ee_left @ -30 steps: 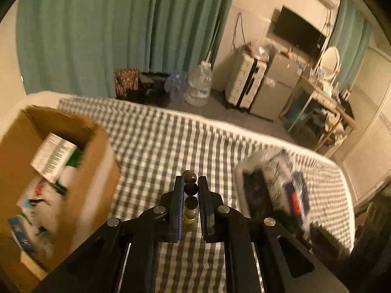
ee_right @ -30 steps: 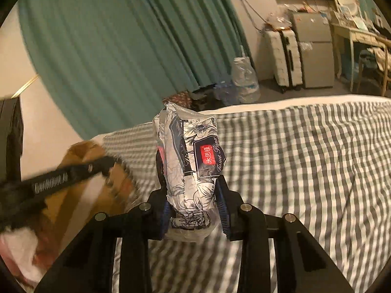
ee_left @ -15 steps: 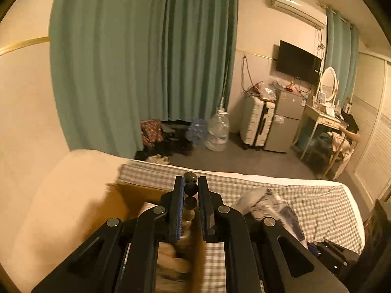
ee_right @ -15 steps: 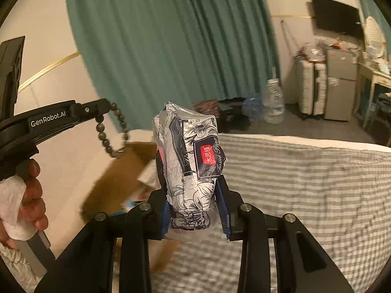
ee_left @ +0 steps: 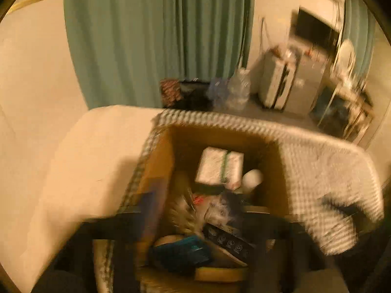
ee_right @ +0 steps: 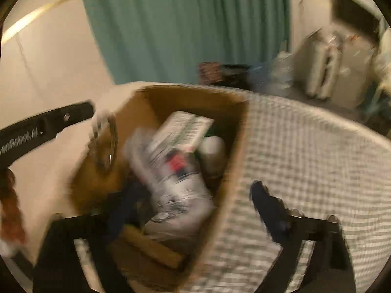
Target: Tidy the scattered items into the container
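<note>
An open cardboard box (ee_left: 156, 171) (ee_right: 136, 112) holding several items stands on the checked bedspread (ee_right: 305, 146). Both views are blurred. My left gripper (ee_left: 205, 214) hovers over the box, its jaws opening with nothing pressed between them. In the right wrist view the dark bead bracelet (ee_right: 105, 144) hangs loose by the box's left wall, just off the left gripper's finger (ee_right: 61, 119). My right gripper (ee_right: 195, 207) is also above the box, jaws opening. The floral tissue pack (ee_right: 176, 183) lies free between its spread fingers (ee_right: 268, 207), down among the box's contents.
A white and green packet (ee_left: 220, 168) and a white round object (ee_left: 251, 178) lie in the box. A dark item (ee_left: 342, 210) rests on the bedspread to the right. A hand (ee_right: 9, 207) shows at the left. Beyond the bed are teal curtains (ee_left: 158, 36), water bottles (ee_left: 239, 92) and suitcases (ee_left: 281, 83).
Both grippers swung left from the bedspread to above the box. The left jaws let go of the bead bracelet and the right jaws let go of the tissue pack, which dropped into the box.
</note>
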`<action>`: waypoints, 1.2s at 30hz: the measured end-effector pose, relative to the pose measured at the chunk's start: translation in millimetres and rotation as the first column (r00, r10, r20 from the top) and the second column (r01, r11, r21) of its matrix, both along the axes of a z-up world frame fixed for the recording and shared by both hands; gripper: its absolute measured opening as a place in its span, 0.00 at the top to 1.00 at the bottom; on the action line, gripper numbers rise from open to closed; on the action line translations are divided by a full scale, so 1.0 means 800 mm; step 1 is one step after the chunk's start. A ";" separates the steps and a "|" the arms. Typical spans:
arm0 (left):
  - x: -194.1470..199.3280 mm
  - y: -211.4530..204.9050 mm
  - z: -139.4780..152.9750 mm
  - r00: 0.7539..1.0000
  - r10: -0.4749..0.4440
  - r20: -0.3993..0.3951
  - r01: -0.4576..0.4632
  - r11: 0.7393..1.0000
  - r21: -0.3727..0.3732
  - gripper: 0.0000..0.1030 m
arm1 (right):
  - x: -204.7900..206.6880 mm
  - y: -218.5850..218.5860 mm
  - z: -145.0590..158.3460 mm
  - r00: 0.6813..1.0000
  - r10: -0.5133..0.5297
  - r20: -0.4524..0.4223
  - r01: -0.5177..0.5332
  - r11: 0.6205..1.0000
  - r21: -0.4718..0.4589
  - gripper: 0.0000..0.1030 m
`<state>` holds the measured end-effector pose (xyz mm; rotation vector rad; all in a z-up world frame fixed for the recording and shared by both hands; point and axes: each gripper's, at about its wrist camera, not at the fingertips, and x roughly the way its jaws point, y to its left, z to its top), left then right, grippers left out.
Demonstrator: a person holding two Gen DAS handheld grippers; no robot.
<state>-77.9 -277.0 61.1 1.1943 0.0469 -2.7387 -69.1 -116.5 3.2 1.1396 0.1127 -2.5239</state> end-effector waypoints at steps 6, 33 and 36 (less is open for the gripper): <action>0.029 -0.003 0.008 0.997 -0.014 -0.078 0.008 0.997 -0.082 0.03 | 0.017 0.059 0.031 0.984 -0.093 -0.150 0.118 0.978 0.171 0.05; 0.153 0.138 -0.026 0.971 -0.129 -0.201 0.122 0.991 -0.049 0.00 | 0.174 0.173 -0.002 0.957 -0.278 -0.087 0.277 0.961 -0.017 0.01; 0.154 0.137 -0.028 0.970 -0.140 -0.201 0.134 0.990 -0.044 0.00 | 0.169 0.167 0.007 0.950 -0.284 -0.127 0.286 0.958 -0.005 0.01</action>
